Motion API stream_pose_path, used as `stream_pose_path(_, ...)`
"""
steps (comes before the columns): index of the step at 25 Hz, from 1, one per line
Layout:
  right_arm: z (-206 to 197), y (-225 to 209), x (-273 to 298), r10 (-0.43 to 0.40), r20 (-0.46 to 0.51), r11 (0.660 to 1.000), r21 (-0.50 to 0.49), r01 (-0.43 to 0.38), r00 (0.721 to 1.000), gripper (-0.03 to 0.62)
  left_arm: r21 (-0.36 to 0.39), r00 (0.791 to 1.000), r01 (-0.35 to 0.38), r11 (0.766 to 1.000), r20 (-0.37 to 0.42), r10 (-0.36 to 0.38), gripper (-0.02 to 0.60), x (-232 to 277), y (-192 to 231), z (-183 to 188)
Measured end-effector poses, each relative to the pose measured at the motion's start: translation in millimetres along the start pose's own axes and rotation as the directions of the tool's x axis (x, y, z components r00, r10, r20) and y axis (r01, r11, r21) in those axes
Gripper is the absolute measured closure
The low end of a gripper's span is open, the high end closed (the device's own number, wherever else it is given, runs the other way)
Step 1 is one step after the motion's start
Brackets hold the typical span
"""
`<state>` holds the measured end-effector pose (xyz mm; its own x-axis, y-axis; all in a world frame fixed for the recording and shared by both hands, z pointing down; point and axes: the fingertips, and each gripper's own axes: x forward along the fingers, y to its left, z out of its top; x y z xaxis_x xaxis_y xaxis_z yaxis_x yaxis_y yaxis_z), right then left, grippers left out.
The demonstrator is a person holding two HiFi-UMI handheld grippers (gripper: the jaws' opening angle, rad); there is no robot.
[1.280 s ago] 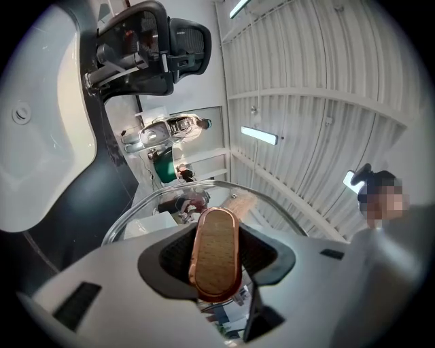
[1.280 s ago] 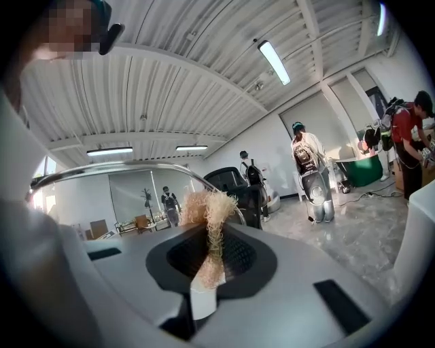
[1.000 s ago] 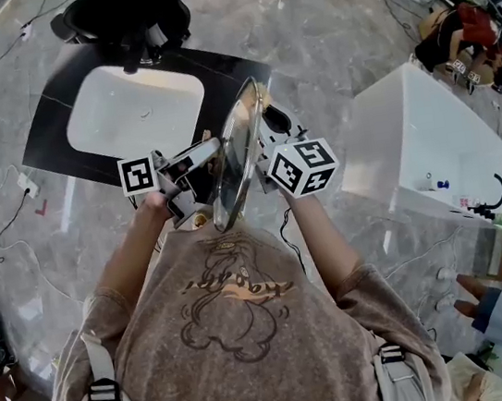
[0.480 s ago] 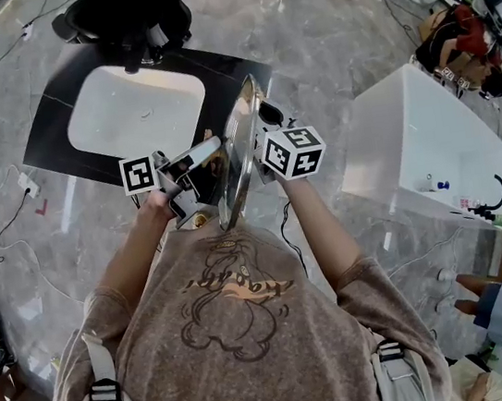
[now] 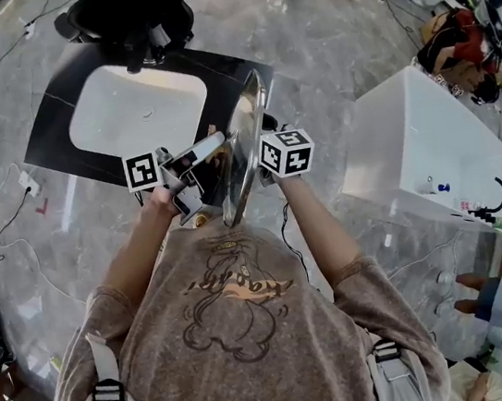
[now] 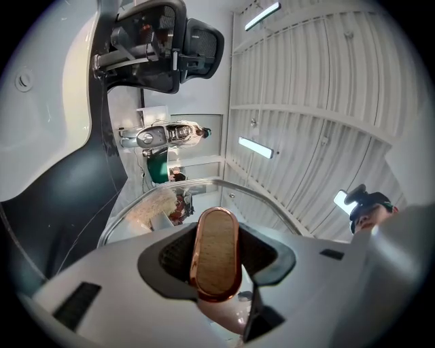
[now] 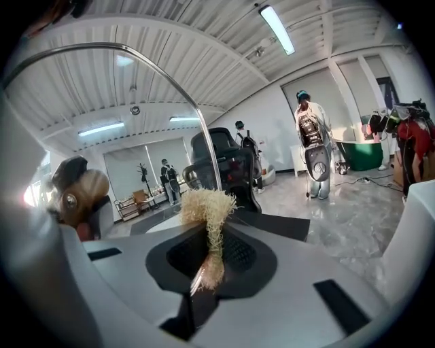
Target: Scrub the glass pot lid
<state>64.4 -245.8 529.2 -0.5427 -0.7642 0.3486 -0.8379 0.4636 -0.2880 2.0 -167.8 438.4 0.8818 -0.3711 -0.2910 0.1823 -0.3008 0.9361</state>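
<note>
The glass pot lid [image 5: 245, 144] is held on edge in front of the person's chest. My left gripper [image 5: 191, 162] is on its left side. In the left gripper view this gripper [image 6: 217, 262] is shut on the lid's wooden, copper-rimmed handle [image 6: 217, 251], and the lid's rim [image 6: 265, 200] arcs behind it. My right gripper [image 5: 266, 141] is on the lid's right face. In the right gripper view it [image 7: 207, 255] is shut on a straw-coloured fibre scrubber [image 7: 207, 211], whose tuft lies by the glass below the steel rim [image 7: 170, 75].
Beyond the lid, a white sink basin [image 5: 136, 109] is set in a dark countertop [image 5: 52, 122], with a black office chair [image 5: 129, 12] behind it. A white counter [image 5: 411, 143] stands to the right, with people past it. The floor is grey marble.
My right gripper has sunk along the lid's right face with the scrubber, and its marker cube looks smaller. The left gripper and the lid have hardly moved.
</note>
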Motion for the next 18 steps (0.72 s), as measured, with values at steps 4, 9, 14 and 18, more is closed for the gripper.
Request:
stream_pose_path(4, -11, 2, 1, 0.006, -0.020, 1.000, 0.014, -0.005, 1.000, 0.549, -0.017, 1.000, 0.004, 1.000, 0.017, -0.004, 0.400, 0, 1, 3)
stream_pose_path(9, -28, 8, -1, 0.014, -0.063, 1.000, 0.014, -0.013, 0.998, 0.549, -0.021, 0.999, 0.013, 1.000, 0.036, -0.012, 0.400, 2, 1, 8)
stream_pose_path(14, -45, 14, 0, 0.024, -0.092, 0.999, 0.032, -0.021, 0.995, 0.549, -0.025, 0.999, 0.021, 0.999, 0.048, -0.020, 0.400, 5, 3, 19)
stream_pose_path(18, -55, 19, 1, 0.035, -0.110, 0.999, 0.039, -0.031, 0.993, 0.549, -0.027, 0.999, 0.012, 1.000, 0.053, -0.011, 0.400, 4, 8, 22)
